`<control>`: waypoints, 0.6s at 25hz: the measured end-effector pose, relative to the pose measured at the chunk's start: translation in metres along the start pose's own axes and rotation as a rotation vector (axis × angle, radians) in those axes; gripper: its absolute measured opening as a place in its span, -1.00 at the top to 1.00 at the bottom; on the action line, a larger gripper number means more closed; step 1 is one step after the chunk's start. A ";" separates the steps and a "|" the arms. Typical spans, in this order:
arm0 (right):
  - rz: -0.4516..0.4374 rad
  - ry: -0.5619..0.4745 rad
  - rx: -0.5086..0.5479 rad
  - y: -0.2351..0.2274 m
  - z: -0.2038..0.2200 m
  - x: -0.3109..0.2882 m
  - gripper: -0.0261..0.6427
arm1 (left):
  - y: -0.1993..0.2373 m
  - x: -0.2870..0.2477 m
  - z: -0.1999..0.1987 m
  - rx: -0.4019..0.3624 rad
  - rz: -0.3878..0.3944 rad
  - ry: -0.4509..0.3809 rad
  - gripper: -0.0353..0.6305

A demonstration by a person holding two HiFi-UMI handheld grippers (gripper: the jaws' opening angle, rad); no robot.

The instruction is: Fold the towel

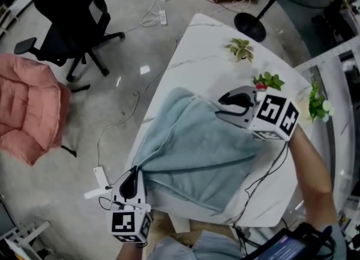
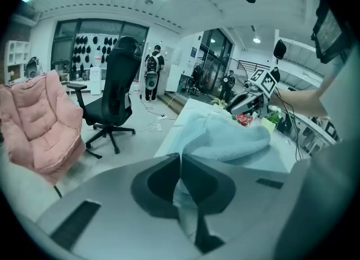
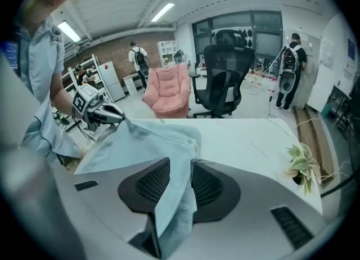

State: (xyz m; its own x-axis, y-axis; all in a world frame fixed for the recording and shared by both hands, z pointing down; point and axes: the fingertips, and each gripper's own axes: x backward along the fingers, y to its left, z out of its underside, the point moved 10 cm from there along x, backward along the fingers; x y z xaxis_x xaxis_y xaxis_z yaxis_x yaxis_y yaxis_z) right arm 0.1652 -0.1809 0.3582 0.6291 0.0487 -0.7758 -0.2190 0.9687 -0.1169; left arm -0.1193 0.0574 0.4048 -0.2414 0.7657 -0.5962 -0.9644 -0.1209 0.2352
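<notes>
A light blue towel [image 1: 197, 152] lies spread and partly doubled on the white table [image 1: 208, 50]. My left gripper [image 1: 135, 170] is at the table's near left edge, shut on the towel's near corner. In the left gripper view the cloth [image 2: 185, 197] is pinched between the jaws. My right gripper [image 1: 218, 107] hovers at the towel's far right corner. In the right gripper view its jaws [image 3: 180, 169] stand apart with the towel's edge [image 3: 146, 146] running between them, lifted off the table, and the left gripper [image 3: 115, 115] shows beyond it.
Small plants [image 1: 241, 48] [image 1: 269, 80] [image 1: 318, 104] stand along the table's far right side. A black stand base [image 1: 250, 26] sits past the far edge. On the floor to the left are an office chair [image 1: 73, 22], a pink armchair [image 1: 28, 112] and a power strip [image 1: 101, 177].
</notes>
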 end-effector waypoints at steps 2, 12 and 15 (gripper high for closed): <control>-0.030 0.019 0.020 -0.009 -0.001 -0.011 0.53 | -0.002 0.000 -0.001 0.007 -0.003 0.003 0.85; -0.180 0.061 0.009 -0.028 -0.018 -0.043 0.53 | 0.002 0.000 -0.011 0.033 -0.013 0.014 0.85; -0.154 0.067 -0.008 -0.031 -0.017 -0.055 0.53 | 0.006 0.000 -0.006 0.033 -0.010 0.011 0.85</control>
State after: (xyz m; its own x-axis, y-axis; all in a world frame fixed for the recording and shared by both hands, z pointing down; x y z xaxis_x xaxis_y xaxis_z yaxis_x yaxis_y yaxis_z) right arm 0.1244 -0.2174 0.3934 0.6043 -0.1173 -0.7881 -0.1294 0.9615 -0.2424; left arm -0.1253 0.0530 0.4015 -0.2333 0.7596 -0.6072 -0.9626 -0.0920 0.2547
